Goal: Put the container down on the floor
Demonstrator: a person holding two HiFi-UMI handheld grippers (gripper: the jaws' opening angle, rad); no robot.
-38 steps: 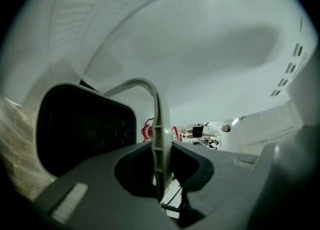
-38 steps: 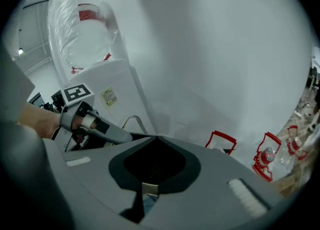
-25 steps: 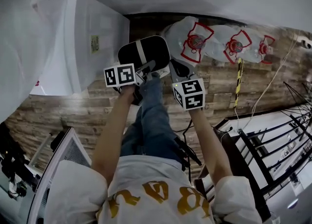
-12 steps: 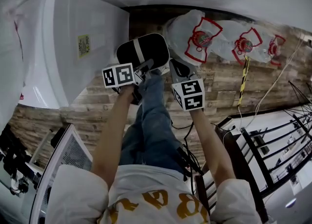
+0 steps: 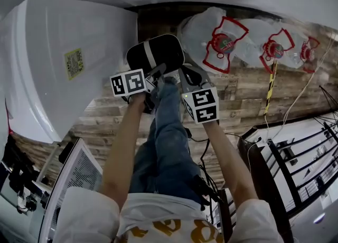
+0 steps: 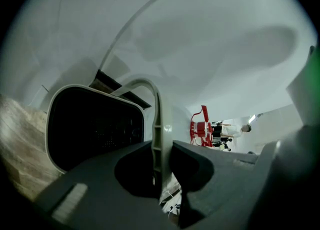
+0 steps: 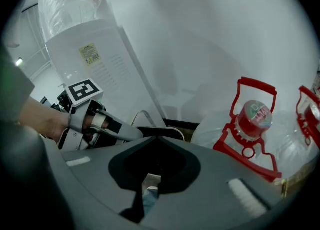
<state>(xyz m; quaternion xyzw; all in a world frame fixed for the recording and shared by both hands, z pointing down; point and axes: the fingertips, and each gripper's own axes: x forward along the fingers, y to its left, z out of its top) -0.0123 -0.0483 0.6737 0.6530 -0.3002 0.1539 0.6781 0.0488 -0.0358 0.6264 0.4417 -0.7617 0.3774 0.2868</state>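
Left gripper (image 5: 157, 73) is clamped on the pale handle (image 6: 156, 124) of the black container (image 5: 156, 52), held up over the wooden floor (image 5: 240, 96). Right gripper (image 5: 184, 74) has its jaws together, tips at the container's near edge.

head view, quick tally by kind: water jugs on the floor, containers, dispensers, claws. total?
water jugs on the floor: 3
black container: 1
white water dispenser: 1
claws, left claw and right claw: 2
Total: 7
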